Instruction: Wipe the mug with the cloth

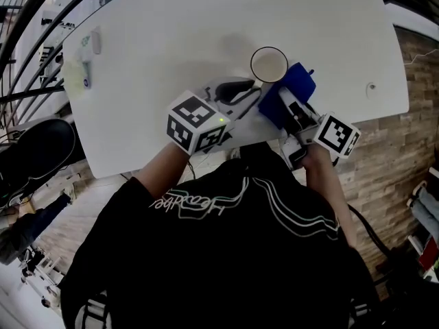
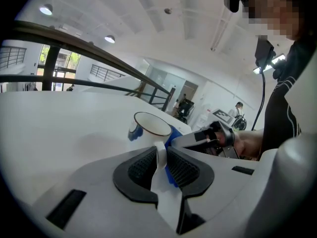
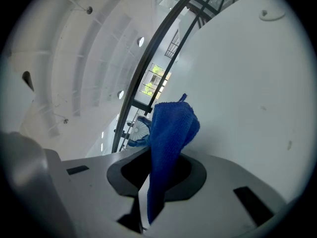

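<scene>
Blue cloth (image 3: pixel 171 133): you are pinching it in the fingers of the right gripper (image 3: pixel 153 175) beside the mug (image 1: pixel 269 64). The left gripper (image 2: pixel 161 165) is clamping the handle (image 2: pixel 159 152), steadying the mug for wiping.

In the right gripper view the blue terry cloth (image 3: pixel 168 133), pinched between the jaws, covers nearly all of the white enamel mug (image 3: pixel 134 131); only a pale sliver shows at the cloth's left. In the head view the left gripper (image 1: pixel 238 89) hides the mug's handle. The small pale items (image 1: pixel 88 46) near the white table's (image 1: pixel 171 19) left edge are too small to tell.
</scene>
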{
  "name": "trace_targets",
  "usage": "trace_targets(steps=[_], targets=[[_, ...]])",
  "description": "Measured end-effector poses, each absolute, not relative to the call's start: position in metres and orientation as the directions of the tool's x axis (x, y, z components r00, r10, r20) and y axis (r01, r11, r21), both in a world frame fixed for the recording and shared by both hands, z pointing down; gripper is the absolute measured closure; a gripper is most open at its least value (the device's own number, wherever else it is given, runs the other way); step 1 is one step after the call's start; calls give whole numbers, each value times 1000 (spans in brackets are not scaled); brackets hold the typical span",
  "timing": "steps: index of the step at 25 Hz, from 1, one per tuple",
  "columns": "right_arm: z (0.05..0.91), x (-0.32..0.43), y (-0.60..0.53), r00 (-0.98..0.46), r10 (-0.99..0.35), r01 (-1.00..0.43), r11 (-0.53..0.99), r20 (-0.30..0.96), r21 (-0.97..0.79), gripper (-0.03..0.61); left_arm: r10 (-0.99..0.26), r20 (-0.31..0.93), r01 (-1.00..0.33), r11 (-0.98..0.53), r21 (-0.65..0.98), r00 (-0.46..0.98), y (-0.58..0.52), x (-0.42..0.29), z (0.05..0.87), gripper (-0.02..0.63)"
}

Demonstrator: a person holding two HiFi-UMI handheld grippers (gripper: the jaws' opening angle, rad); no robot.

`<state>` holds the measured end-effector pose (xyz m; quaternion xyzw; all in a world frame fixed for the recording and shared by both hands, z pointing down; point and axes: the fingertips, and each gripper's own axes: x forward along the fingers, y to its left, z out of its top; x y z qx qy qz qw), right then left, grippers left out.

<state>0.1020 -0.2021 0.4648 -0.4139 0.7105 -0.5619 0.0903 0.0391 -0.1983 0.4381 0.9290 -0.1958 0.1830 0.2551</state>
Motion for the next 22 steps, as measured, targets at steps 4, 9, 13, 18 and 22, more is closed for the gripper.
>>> trace_targets(steps=[4, 9, 13, 18, 22], targets=[[444, 103, -202, -678, -666, -496, 105, 310, -862, 525, -264, 462, -459, -802, 382, 846, -199, 31, 438, 541], [419, 106, -205, -716, -637, -499, 181, 286, -847, 525, -273, 491, -463, -827, 320, 827, -199, 26, 435, 543], [409, 122, -209, -721, -633, -512, 214, 282, -832, 525, -277, 518, -455, -854, 254, 810, -198, 33, 434, 545], [406, 124, -216, -731, -627, -502, 228, 268, -835, 525, -278, 536, -440, -875, 201, 797, -198, 30, 434, 543], [408, 125, -220, -740, -620, -492, 233, 262, -839, 525, -276, 540, -435, -880, 192, 795, -200, 29, 434, 543]])
